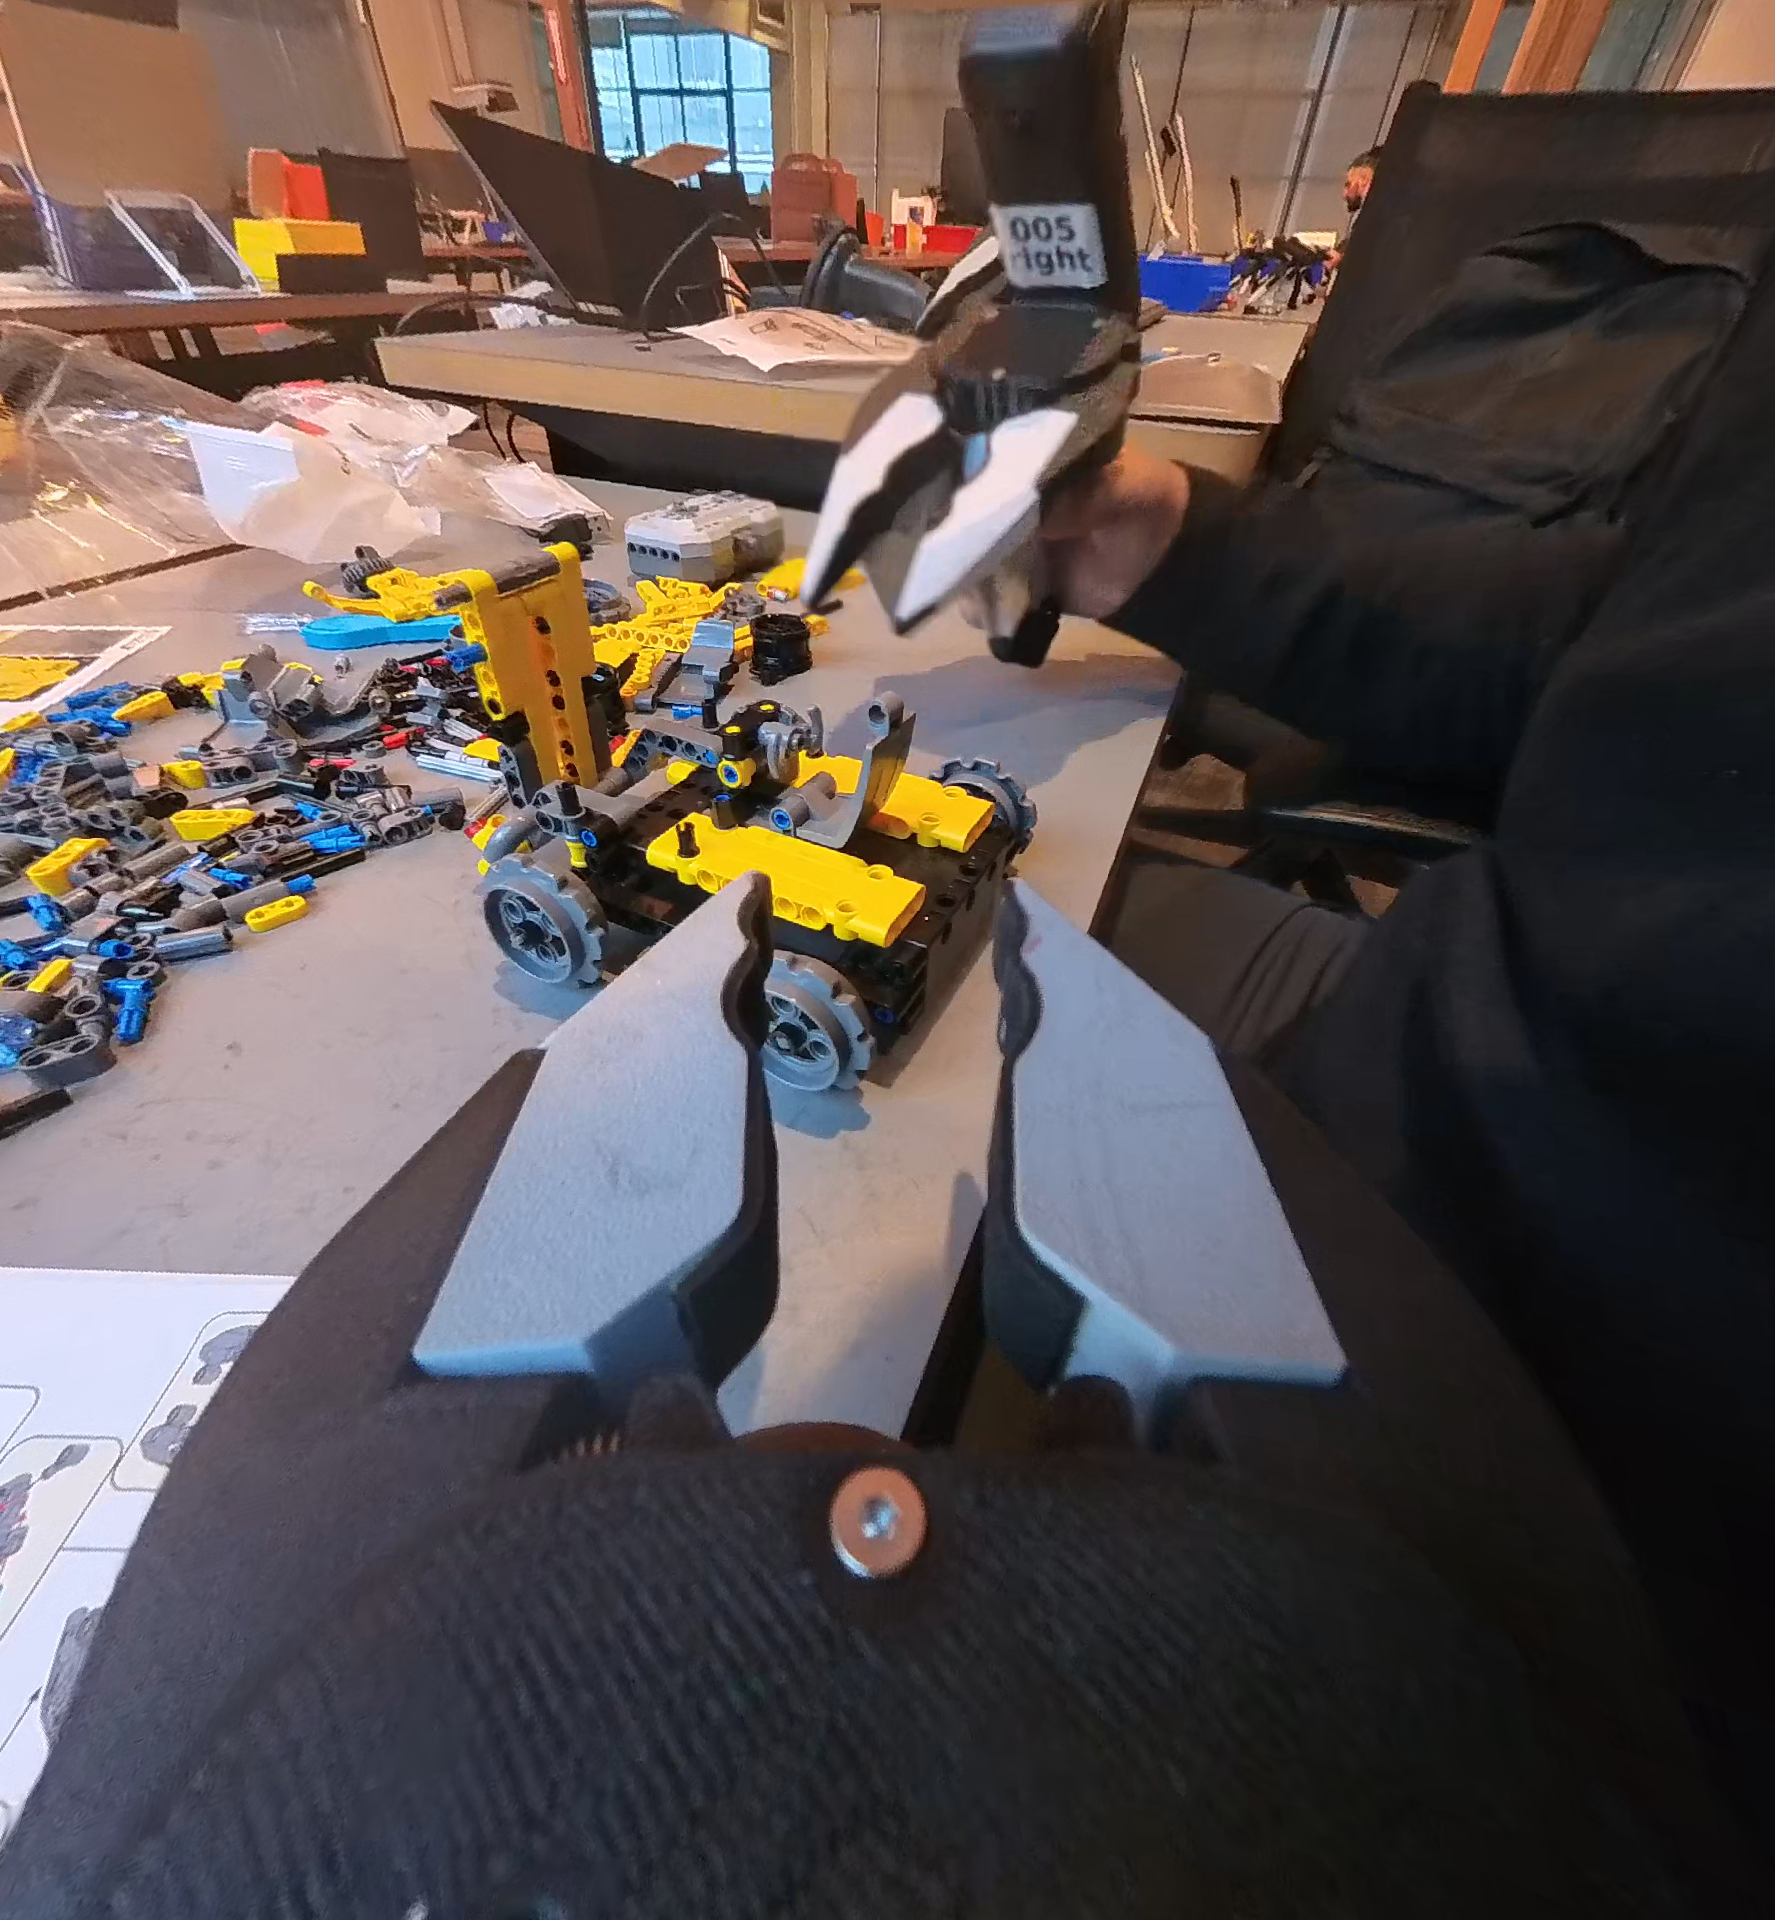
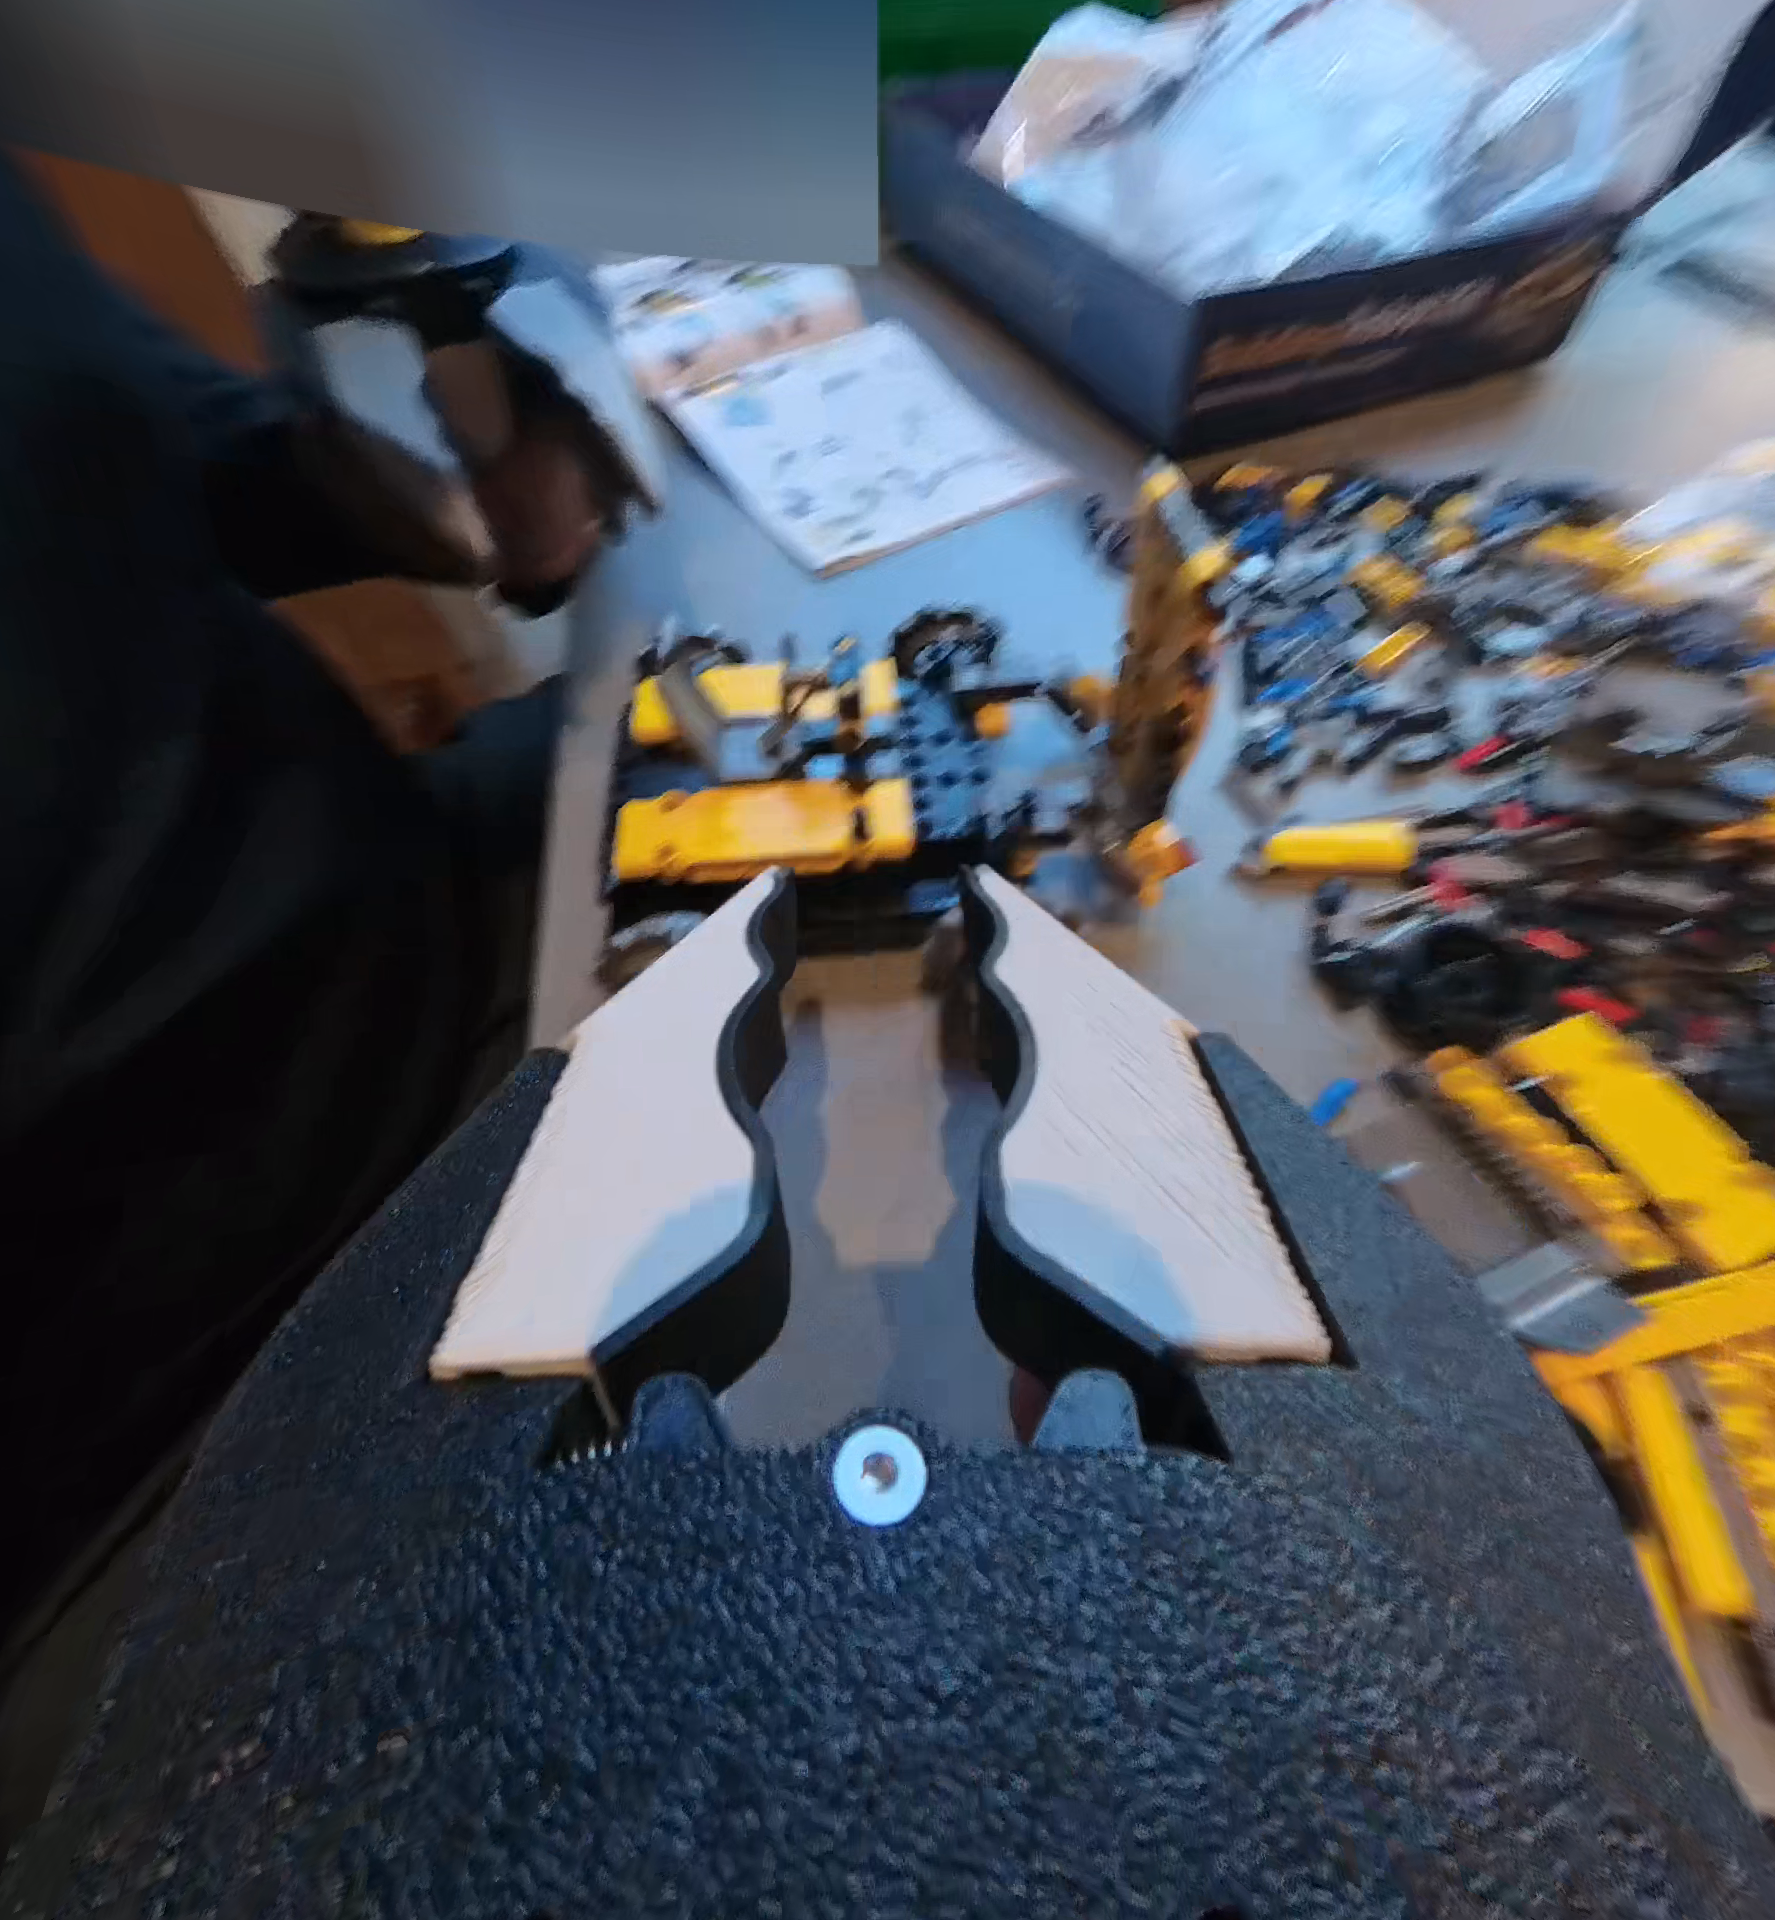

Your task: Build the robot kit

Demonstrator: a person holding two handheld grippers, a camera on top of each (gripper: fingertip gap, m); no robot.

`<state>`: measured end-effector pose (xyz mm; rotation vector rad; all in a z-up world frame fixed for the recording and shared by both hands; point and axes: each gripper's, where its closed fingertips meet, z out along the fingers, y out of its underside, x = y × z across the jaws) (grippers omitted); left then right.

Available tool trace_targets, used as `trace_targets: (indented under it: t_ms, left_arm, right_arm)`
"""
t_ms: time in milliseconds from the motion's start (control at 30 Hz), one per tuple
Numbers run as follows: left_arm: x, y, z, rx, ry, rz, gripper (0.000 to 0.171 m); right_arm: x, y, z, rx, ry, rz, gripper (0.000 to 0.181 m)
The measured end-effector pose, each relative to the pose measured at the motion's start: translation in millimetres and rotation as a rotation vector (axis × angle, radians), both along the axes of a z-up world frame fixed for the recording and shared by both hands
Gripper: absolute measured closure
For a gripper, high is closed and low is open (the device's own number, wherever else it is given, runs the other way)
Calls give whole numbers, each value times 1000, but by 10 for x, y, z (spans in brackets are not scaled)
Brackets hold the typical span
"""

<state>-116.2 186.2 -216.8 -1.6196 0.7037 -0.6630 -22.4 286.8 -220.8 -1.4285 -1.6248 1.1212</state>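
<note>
A part-built yellow and black brick vehicle (image 1: 758,862) with grey wheels and an upright yellow mast stands on the grey table (image 1: 343,1091), near its right edge. My left gripper (image 1: 878,920) is open and empty. Its grey fingertips sit just in front of the vehicle's near end, apart from it. My right gripper (image 1: 862,608) is open and empty, held in the air above and behind the vehicle. In the blurred right wrist view, the right gripper (image 2: 875,883) points down at the vehicle (image 2: 810,800). The left gripper (image 2: 509,416) shows at the upper left.
A wide pile of loose blue, grey and yellow parts (image 1: 135,831) lies left of the vehicle. An instruction booklet (image 1: 31,1507) lies at the near left. Plastic bags (image 1: 239,457) and a grey box-shaped part (image 1: 701,535) lie behind. A dark cardboard box (image 2: 1278,312) and long yellow beams (image 2: 1641,1247) show too.
</note>
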Motion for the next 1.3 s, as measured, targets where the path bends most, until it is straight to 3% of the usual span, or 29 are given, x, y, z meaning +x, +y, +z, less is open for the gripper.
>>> trace_targets:
  t_ms: [67, 200, 300, 667, 833, 1100, 1233, 1300]
  left_arm:
    - [3, -2, 12, -1, -12, -5, 133]
    - [29, 0, 1, -6, -6, -13, 132]
    - [56, -2, -14, -4, 8, -16, 133]
    - [52, -24, 13, 8, -6, -23, 133]
    - [61, -20, -5, -2, 1, -26, 132]
    - [87, -13, -37, -12, 17, -31, 132]
    - [106, -15, -48, -12, 26, -34, 131]
    - [109, -17, -51, -11, 29, -36, 131]
  right_arm:
    - [97, -119, -149, -86, -99, 59, 137]
    - [64, -274, -374, -94, -227, 131, 135]
    - [-98, -396, -402, -104, -237, 181, 129]
    - [-393, -534, -334, -46, -181, 205, 140]
    - [-220, -195, -192, -5, -91, 49, 148]
    - [217, 321, 80, 218, 120, -230, 162]
    - [663, 993, 220, 261, 61, -553, 172]
    - [925, 1252, 227, 238, 9, -647, 170]
